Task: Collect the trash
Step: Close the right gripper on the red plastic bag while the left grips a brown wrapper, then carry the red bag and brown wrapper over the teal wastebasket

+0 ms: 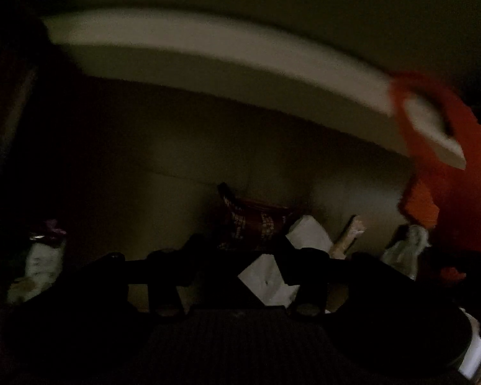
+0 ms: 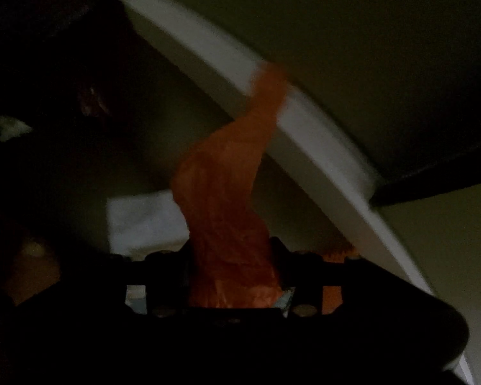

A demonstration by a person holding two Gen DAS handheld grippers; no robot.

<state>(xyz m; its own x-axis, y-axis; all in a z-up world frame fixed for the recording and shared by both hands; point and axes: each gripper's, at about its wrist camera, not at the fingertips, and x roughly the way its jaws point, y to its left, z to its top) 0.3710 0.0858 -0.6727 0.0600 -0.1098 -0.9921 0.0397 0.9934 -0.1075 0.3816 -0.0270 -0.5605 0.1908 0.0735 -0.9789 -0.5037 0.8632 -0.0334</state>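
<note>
The picture is dark and blurred. In the left wrist view my left gripper (image 1: 240,250) points down, and a piece of white paper (image 1: 266,280) sits between its fingers, reaching past the right finger; the jaws look closed on it. Below lie a dark red wrapper (image 1: 256,221), a pale stick (image 1: 349,235), crumpled clear plastic (image 1: 407,248) and a white wrapper with a purple top (image 1: 45,256). My right gripper (image 2: 231,253) is shut on a bunched orange plastic bag (image 2: 221,199), which stretches upward. The same orange bag (image 1: 449,186) shows at the right of the left wrist view.
A curved white edge (image 1: 208,51) arcs across the top of the left wrist view, and the white edge (image 2: 314,147) crosses the right wrist view diagonally behind the bag. A white patch (image 2: 144,221) lies left of the bag. The left side is in deep shadow.
</note>
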